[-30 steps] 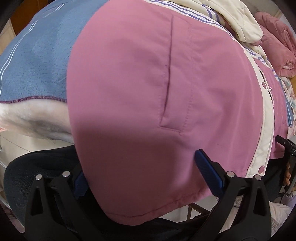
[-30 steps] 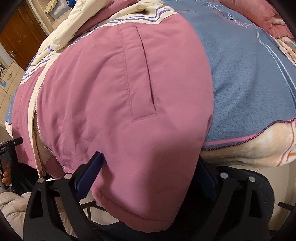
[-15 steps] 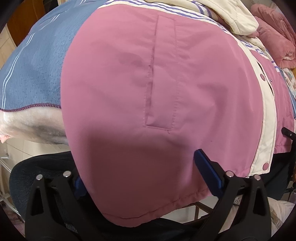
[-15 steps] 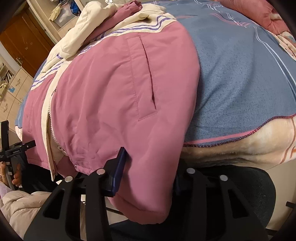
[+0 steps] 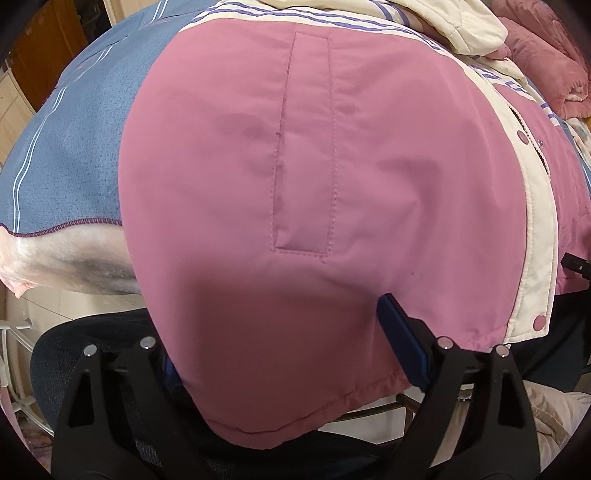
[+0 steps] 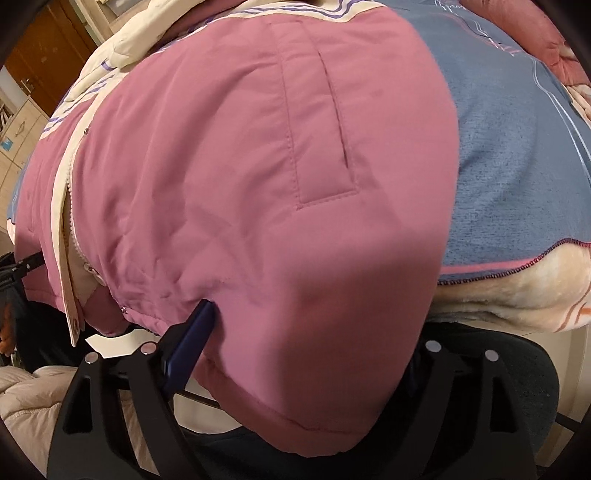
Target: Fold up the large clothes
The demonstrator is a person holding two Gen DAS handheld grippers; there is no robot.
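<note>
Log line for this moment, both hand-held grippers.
phase: hem grasp | left hand-held gripper: open around pink jacket hem | right hand-held gripper: open around hem | jacket on blue blanket

Both grippers (image 5: 284, 354) (image 6: 303, 354) have black frames, silver screws, blue-padded jaws.

A bed (image 5: 55, 254) carries everything, its cream padded edge showing along the front. A blue blanket (image 5: 74, 147) with pale stripes and a dark stitched hem is spread over it. Directly on the blanket lies a pink jacket (image 5: 332, 166) with cream trim, purple stripes and snap buttons, front side up, its welt pocket (image 5: 303, 147) showing. The jacket's lower hem hangs over the front edge of the bed. At the far side a rumpled pink quilt (image 5: 543, 66) lies on the bed, beside the jacket's cream hood (image 5: 461, 26).
</note>
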